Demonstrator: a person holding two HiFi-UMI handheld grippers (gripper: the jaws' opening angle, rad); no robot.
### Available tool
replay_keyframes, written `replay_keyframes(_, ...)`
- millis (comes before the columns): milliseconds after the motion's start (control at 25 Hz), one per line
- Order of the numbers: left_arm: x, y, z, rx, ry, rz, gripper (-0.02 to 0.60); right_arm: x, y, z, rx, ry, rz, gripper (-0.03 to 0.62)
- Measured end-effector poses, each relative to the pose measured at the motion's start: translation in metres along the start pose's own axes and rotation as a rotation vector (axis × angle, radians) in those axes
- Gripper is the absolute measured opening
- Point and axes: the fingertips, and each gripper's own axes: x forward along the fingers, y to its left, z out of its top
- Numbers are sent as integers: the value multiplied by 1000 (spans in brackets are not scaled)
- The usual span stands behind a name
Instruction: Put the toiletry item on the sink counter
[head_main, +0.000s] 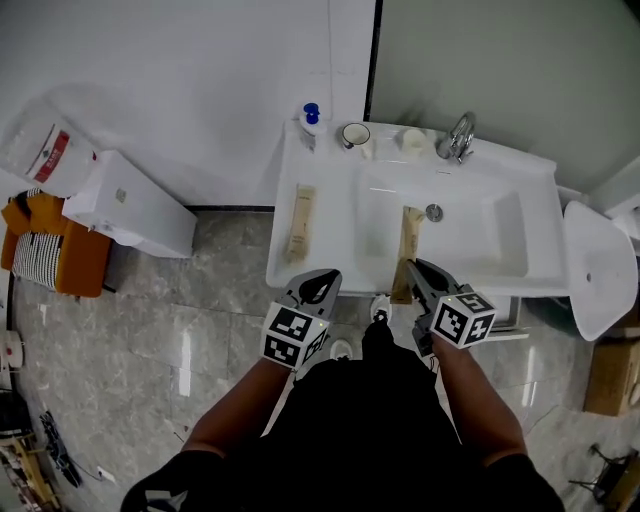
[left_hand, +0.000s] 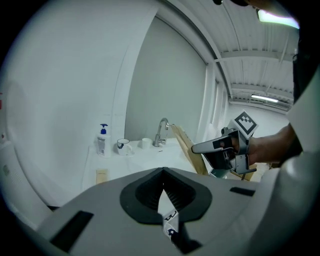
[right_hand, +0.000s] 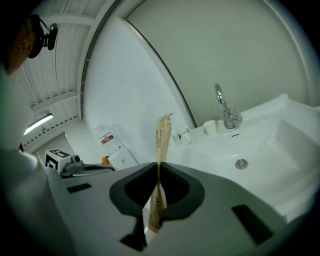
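A long tan toiletry packet stands up between the jaws of my right gripper, over the front edge of the white sink counter. In the right gripper view the packet passes straight through the right gripper, which is shut on it. A second tan packet lies flat on the counter's left side. My left gripper hovers just in front of the counter, its jaws together; the left gripper shows only a small white printed tag in the slit behind its tips.
A blue-topped soap bottle, a mug, a white cup and the faucet line the back of the counter. The basin has a drain. A white box stands on the floor at left, a white lid at right.
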Motion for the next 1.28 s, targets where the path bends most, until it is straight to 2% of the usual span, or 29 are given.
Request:
replay_keyframes(320,23,-46,-6,55,38,-126,0,-51,-29,-17,60,-40,-111,18)
replay_keyframes(680,56,-108,-12,124,83,-244,0,-103,-75,-26,119,-71,-190,17)
replay_keyframes(920,83,-146,-16,138,114,-262,0,-143,-125,-37,147,-60,-239,17)
replay_keyframes(1160,113,-188,-24,89,142,-236,0,-188,-183,-53,162,-4,-263,17)
replay_keyframes(1280,128,-207,-31,86,162,-225,0,-206,-210,-61,135,28,-271,17)
